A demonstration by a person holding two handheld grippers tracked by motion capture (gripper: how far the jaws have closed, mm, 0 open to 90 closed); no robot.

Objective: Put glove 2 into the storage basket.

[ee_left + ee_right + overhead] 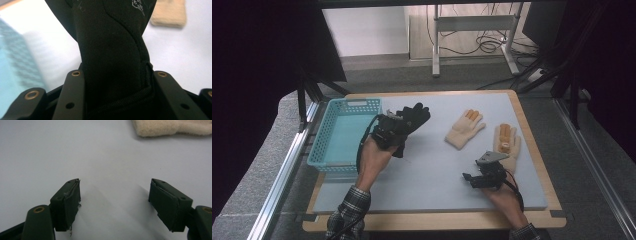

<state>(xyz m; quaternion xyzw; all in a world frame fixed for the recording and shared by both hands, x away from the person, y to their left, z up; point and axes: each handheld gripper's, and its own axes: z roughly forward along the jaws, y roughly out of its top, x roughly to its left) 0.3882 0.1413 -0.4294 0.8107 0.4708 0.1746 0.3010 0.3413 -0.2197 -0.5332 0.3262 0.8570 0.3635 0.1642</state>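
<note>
Left gripper (117, 75) clamps black glove (112, 50) between its jaws, beside basket (343, 132)

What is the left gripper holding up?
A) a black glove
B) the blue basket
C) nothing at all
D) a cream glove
A: the left gripper is shut on the black glove, lifted beside the blue basket; in the left gripper view the dark cloth sits pinched between its jaws, while both cream gloves lie on the table.
</note>
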